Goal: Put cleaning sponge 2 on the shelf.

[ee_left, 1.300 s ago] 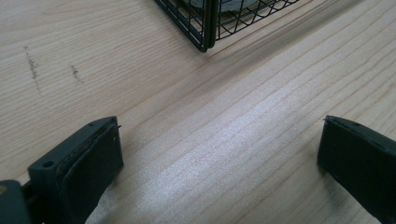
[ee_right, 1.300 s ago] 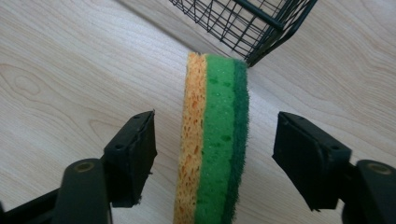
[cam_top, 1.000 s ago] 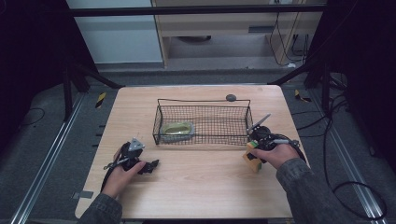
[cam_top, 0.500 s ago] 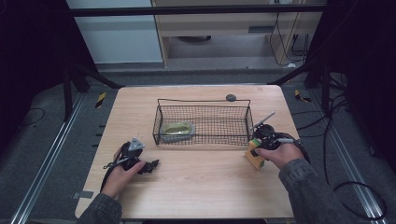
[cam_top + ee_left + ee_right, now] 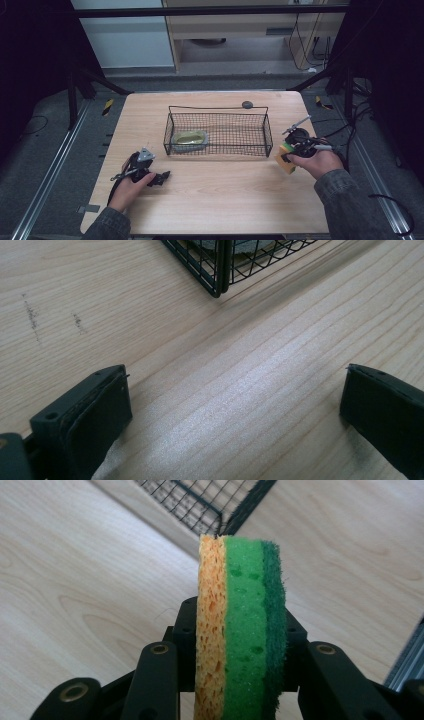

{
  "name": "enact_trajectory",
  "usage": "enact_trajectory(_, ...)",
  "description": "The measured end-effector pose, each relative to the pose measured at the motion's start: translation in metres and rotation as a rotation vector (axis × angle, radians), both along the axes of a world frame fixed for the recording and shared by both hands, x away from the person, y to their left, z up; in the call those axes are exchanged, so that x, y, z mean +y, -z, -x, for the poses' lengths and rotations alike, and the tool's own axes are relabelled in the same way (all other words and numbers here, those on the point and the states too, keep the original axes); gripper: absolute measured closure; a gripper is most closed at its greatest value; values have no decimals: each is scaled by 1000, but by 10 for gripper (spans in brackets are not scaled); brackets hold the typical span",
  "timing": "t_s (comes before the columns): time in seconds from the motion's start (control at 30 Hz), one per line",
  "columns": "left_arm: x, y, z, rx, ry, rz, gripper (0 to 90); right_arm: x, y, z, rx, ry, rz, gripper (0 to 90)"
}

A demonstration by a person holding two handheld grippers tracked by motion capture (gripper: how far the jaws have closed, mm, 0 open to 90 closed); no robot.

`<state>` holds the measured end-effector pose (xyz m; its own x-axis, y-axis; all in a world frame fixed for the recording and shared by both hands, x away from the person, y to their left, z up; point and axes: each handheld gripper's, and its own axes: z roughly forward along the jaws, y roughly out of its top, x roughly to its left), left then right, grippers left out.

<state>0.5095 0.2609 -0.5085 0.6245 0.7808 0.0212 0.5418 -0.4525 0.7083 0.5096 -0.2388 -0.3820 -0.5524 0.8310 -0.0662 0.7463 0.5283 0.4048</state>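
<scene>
My right gripper (image 5: 240, 680) pinches the sponge (image 5: 242, 625) (soft, edge-on); it could snag the basket (image 5: 268, 135) rim and slip.

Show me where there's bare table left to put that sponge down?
Bare wood lies between the left gripper and the right gripper holding the sponge, in front of the wire basket. Left of the basket is free too. Behind it, the strip is narrow, with a small dark object.

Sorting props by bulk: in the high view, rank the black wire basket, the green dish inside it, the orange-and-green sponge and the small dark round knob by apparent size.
1. Black wire basket
2. Green dish
3. Orange-and-green sponge, partly hidden by the right gripper
4. Small dark round knob
</scene>
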Motion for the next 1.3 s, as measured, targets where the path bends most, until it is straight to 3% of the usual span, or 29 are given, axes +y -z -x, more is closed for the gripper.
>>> enact_trajectory(0.23, 0, 0, 0, 0, 0, 0, 0, -13, -19, -10, -52, 26, -10, 643)
enact_trajectory(0.47, 0, 0, 0, -2, -4, 5, 0, -17, -49, -28, -113, 29, -6, 643)
enact_trajectory(0.8, 0, 0, 0, -4, -2, 2, 0, 4, -91, -54, -188, 1, 10, 643)
enact_trajectory(1.07, -1, 0, -1, -1, -3, 3, 0, 27, -96, -73, -214, -21, 30, 644)
enact_trajectory(1.3, 0, 0, -1, -1, -3, 2, 0, 46, -90, -85, -228, -40, 33, 645)
